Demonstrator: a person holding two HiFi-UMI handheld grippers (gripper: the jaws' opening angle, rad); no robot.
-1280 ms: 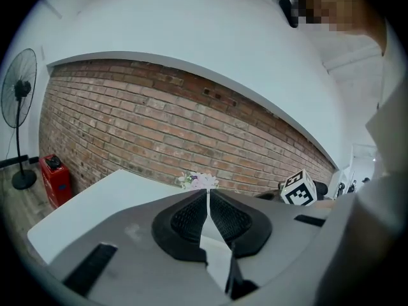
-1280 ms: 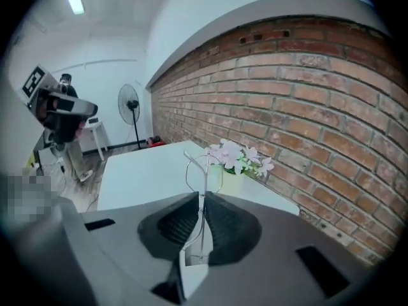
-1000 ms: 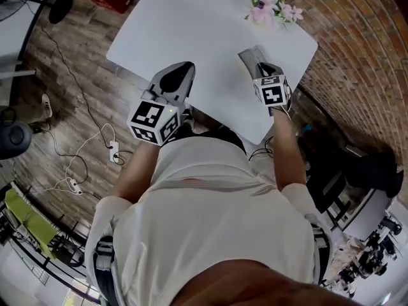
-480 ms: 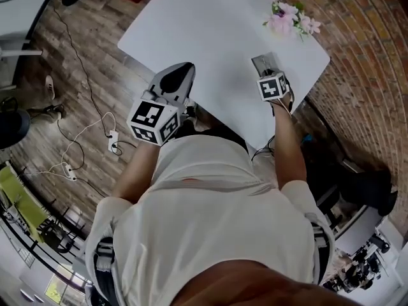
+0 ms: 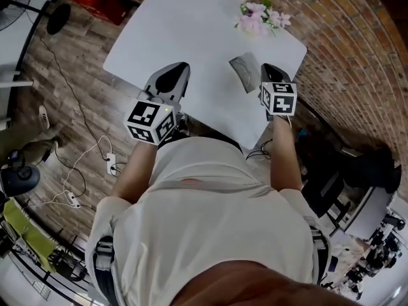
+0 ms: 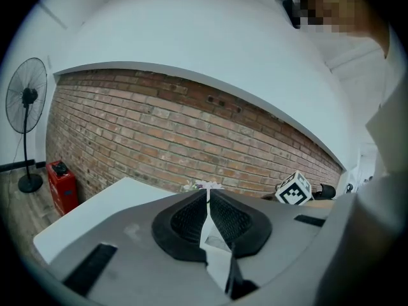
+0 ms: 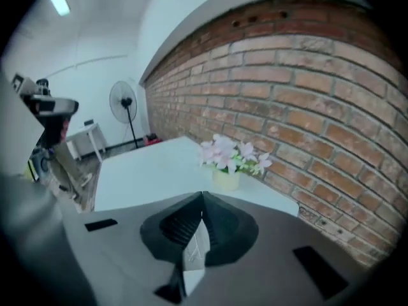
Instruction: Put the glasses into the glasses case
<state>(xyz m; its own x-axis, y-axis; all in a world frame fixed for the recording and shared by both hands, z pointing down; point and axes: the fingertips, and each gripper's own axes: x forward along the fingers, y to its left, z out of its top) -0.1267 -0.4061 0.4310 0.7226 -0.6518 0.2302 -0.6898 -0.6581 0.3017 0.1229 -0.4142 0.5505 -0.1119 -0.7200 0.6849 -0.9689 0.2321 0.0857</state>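
Grey glasses case point(image 5: 244, 72) on table point(image 5: 185, 30); left gripper point(image 6: 207, 190), right gripper point(image 7: 202, 196) fingers together, empty.

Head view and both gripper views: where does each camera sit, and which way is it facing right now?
Head view: on the head, looking steeply down at the table; shows torso, arms, left gripper, right gripper.
Left gripper view: behind its shut jaws, facing the brick wall; shirt at right.
Right gripper view: behind its shut jaws, facing the flowers; no body clearly shows.
Both gripper views share table, wall, fan.
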